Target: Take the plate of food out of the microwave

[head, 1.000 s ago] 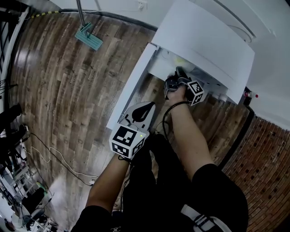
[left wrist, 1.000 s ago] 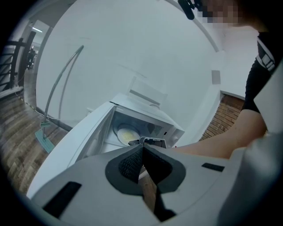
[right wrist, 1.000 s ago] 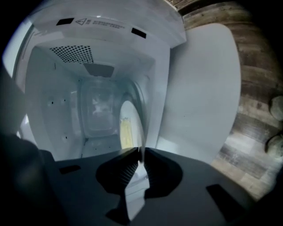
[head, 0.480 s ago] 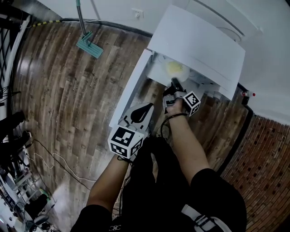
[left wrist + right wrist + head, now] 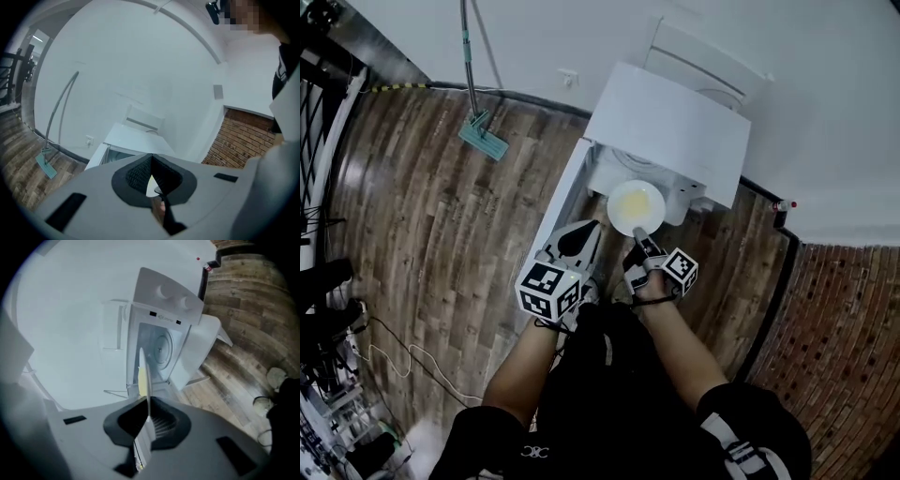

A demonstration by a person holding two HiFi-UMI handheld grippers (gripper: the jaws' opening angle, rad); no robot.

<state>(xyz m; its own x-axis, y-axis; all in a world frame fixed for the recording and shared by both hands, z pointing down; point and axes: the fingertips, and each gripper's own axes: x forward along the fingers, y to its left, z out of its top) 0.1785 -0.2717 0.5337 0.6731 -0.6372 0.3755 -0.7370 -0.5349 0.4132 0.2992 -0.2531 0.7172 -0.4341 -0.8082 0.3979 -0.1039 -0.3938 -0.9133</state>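
Note:
The white plate with yellow food on it hangs just in front of the open white microwave. My right gripper is shut on the plate's near rim. In the right gripper view the plate shows edge-on between the jaws of the right gripper, with the microwave's cavity behind it. My left gripper hovers to the left of the plate by the open door, its jaws together and holding nothing. The left gripper view shows a sliver of the plate past its pads.
A teal mop leans on the white wall over the wooden floor, left of the microwave. A brick wall runs at the right. Cables and gear lie at the far left. The person's legs are below the grippers.
The right gripper has drawn back toward the person with the plate, which has come out of the microwave's cavity. The left gripper stays beside the door.

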